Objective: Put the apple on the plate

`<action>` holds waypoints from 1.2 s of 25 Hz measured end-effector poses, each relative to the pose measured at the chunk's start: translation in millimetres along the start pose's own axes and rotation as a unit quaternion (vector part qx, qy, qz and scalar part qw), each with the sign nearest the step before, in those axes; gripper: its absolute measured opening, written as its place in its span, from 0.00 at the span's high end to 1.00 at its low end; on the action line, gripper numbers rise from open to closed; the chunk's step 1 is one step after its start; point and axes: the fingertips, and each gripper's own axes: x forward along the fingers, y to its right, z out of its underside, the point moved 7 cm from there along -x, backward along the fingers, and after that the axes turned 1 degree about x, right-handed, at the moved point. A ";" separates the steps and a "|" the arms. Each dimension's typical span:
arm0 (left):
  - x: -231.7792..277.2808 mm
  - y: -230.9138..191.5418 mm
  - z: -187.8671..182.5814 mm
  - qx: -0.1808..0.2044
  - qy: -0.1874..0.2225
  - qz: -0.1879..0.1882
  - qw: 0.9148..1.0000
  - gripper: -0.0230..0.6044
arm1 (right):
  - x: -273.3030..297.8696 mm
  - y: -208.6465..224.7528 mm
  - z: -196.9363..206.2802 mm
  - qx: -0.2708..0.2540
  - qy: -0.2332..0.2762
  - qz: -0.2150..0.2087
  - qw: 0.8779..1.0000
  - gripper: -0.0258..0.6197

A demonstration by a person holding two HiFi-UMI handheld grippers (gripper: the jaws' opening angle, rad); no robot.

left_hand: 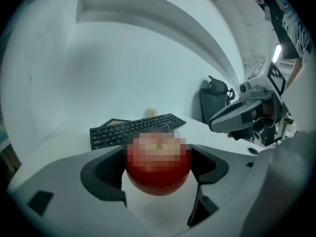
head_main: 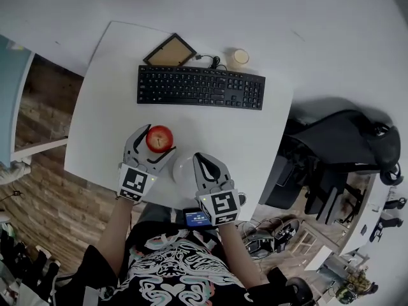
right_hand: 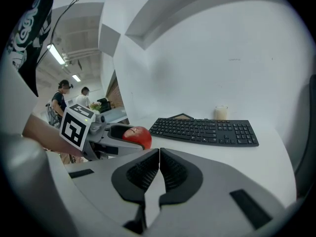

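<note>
The red apple sits between the jaws of my left gripper, which is shut on it over the white table's near part. It fills the middle of the left gripper view as the apple. A small white plate lies just right of it, partly hidden by my right gripper, whose jaws are shut with nothing between them. In the right gripper view the shut right gripper points toward the keyboard, with the apple and the left gripper at its left.
A black keyboard lies across the far part of the table, with a brown picture frame and a pale candle behind it. A black office chair stands to the right. The table's near edge runs just under the grippers.
</note>
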 end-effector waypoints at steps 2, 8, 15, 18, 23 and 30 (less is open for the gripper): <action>-3.6 1.1 -7.8 0.002 0.004 -0.003 1.000 0.32 | -3.7 0.1 -5.2 -0.003 0.009 0.000 1.000 0.92; -16.1 11.6 -32.4 0.041 0.008 -0.007 0.999 0.32 | -15.3 1.4 -16.7 -0.002 0.035 -0.001 0.999 0.92; -33.2 12.8 -55.7 0.062 0.023 -0.018 0.998 0.32 | -22.8 -4.7 -35.2 -0.007 0.066 -0.006 0.998 0.92; -39.6 15.1 -57.7 0.064 0.024 -0.020 0.997 0.32 | -28.7 -9.9 -33.5 -0.006 0.070 -0.007 0.997 0.92; -45.9 30.8 -57.6 0.069 0.024 -0.012 0.997 0.32 | -47.8 -13.7 -25.1 -0.001 0.073 0.001 0.997 0.92; -41.7 66.3 -53.8 0.077 0.025 0.020 0.997 0.32 | -75.8 -5.4 -5.6 0.011 0.076 0.031 0.997 0.92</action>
